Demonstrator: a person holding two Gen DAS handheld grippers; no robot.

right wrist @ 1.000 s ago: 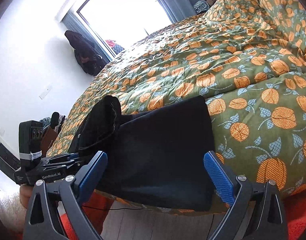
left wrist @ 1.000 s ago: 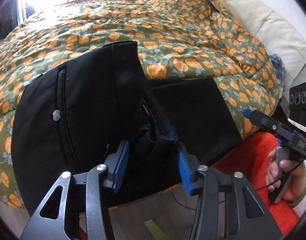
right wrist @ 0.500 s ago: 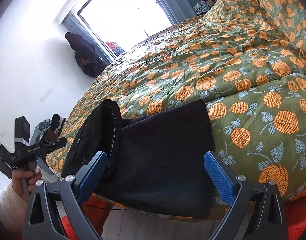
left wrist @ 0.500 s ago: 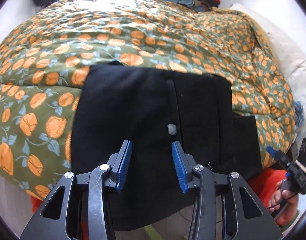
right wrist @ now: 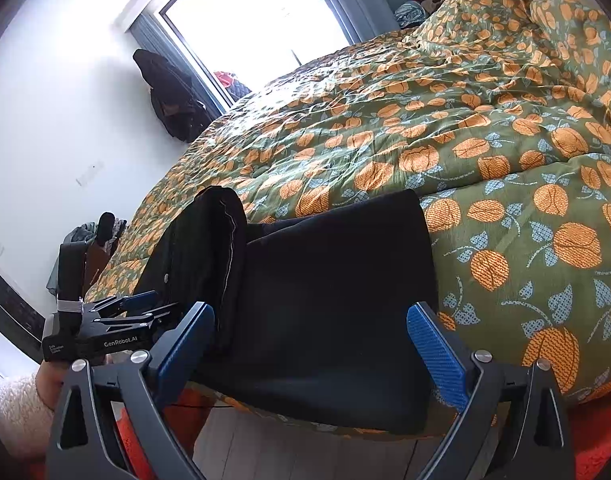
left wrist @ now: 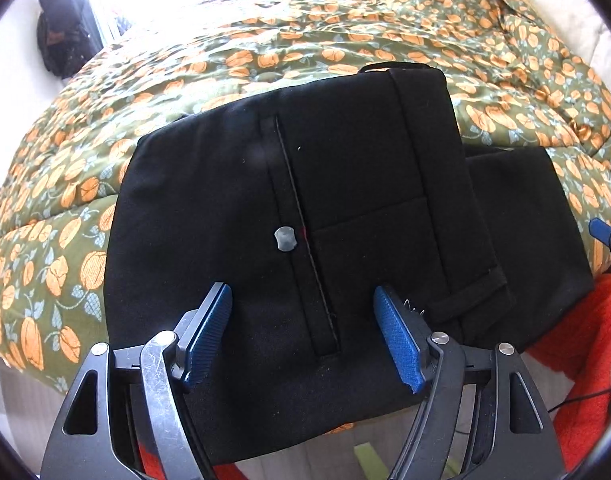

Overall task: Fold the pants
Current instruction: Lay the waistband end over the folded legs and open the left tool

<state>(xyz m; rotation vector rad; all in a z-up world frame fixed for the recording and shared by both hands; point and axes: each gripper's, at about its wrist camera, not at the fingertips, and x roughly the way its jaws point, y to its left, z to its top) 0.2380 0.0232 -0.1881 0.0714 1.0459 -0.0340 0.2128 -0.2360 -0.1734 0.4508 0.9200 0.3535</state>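
The black pants point(left wrist: 313, 208) lay folded on the near edge of the bed, on the green quilt point(left wrist: 265, 48) printed with orange flowers, their lower edge hanging over toward the floor. In the left wrist view the left gripper point(left wrist: 303, 336) stood spread wide just over the cloth at 6 o'clock, pinching nothing; a grey button point(left wrist: 285, 239) sat at 12 o'clock from it, beside a stitched pocket slit. A second folded layer stuck out at 3 o'clock. In the right wrist view the right gripper point(right wrist: 309, 346) was also spread, holding nothing, with the pants between its blue pads point(right wrist: 435, 356). A window point(right wrist: 257, 12) shone at 11 o'clock.
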